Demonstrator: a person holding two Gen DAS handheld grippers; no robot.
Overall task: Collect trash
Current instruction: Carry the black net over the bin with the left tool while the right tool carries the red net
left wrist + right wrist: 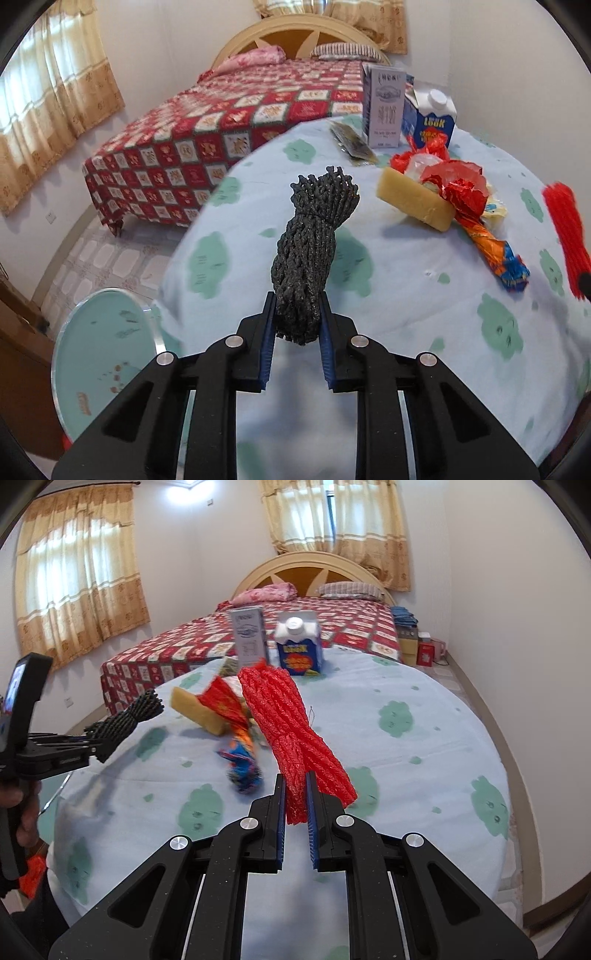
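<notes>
Both of your tools are loaded, so the pick-up step is done. Your left tool (pixel 297 319) is clamped on the black rope bundle (pixel 312 254), held clear above the desk (pixel 406 314). Your right tool (pixel 295 801) is pinched tight on the red rope bundle (pixel 291 738), also lifted. The wrappers (pixel 476 221), sponge block (pixel 413 199) and two cartons (pixel 406 107) remain at your left camera's one o'clock. No bin is in view; judging by this, you next need to carry both bundles to one.
</notes>
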